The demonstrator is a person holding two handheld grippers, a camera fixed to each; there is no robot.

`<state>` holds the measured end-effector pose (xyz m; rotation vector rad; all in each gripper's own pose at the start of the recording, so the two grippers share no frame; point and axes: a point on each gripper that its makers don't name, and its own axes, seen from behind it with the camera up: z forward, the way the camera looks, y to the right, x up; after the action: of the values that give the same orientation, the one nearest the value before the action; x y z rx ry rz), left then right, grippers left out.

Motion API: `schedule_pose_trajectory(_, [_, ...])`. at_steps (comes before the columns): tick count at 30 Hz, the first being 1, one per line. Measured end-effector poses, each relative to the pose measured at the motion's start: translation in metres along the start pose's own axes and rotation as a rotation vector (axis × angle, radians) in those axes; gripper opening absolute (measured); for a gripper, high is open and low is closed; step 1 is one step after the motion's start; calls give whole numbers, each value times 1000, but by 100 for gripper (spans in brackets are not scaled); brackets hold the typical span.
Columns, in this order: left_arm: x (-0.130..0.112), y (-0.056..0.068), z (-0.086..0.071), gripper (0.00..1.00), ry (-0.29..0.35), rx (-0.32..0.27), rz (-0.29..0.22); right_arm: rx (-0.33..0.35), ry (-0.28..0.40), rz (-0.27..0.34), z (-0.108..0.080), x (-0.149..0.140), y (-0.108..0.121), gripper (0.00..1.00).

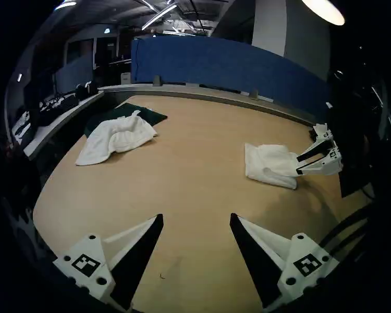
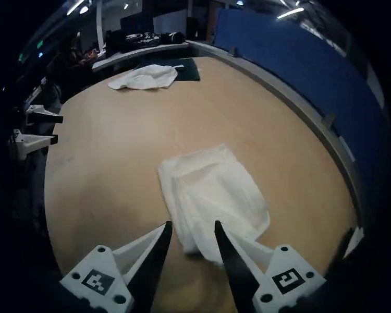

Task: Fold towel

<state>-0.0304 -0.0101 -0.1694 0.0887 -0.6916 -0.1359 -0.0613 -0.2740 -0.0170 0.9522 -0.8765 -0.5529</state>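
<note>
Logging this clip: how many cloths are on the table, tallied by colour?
White: 2, the folded towel and the crumpled towel
Green: 1, the dark green cloth under the crumpled towel
Total: 3

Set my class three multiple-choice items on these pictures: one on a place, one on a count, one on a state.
1. Where does the crumpled towel lie? A on the floor; B partly on the green cloth; C in a basket.
2. How many white towels are on the table? A one; B two; C four.
3. How is the left gripper? A shut on a towel; B shut on a cup; C open, empty.
Key: 1 B, its far edge overlaps the cloth; 2 B, one crumpled, one folded towel; 3 C, its fingers stand apart over bare wood.
</note>
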Motion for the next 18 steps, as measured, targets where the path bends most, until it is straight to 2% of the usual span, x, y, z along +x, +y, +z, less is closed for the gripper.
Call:
schedule_pose_trajectory(4, [0, 2, 1, 95, -1, -2, 6, -15, -16, 27, -8, -22, 5, 73])
schedule_pose_trajectory(7, [0, 3, 2, 95, -1, -2, 8, -26, -25, 41, -12, -34, 8, 84])
schedule_pose_trajectory(18, [0, 3, 1, 95, -1, 0, 12, -45, 2, 65, -17, -33, 12, 85])
